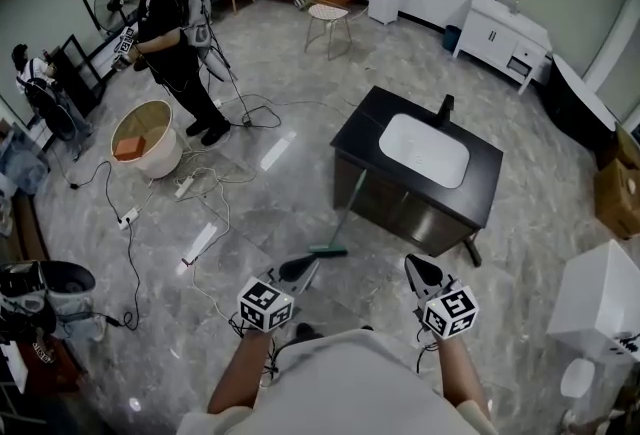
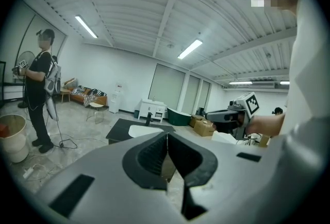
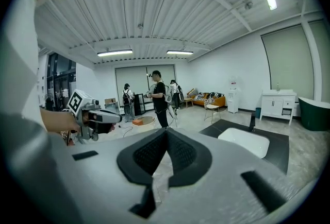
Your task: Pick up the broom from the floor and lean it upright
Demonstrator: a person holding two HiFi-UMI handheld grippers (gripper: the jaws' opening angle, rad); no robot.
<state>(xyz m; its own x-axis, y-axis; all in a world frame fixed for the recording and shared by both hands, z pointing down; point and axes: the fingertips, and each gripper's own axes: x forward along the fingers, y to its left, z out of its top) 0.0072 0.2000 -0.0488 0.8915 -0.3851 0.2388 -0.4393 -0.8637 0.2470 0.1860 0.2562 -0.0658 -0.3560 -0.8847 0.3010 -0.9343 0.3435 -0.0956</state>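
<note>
Left gripper [image 1: 300,269], right gripper [image 1: 420,270] closed (broom [image 1: 350,203] against cabinet [image 1: 400,213])

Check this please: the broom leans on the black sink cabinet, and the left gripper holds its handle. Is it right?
No. The broom does lean on the black sink cabinet, but the left gripper holds nothing: the left gripper view shows its jaws shut together and empty.

left gripper [image 1: 308,266] closed, right gripper [image 1: 413,264] closed
</note>
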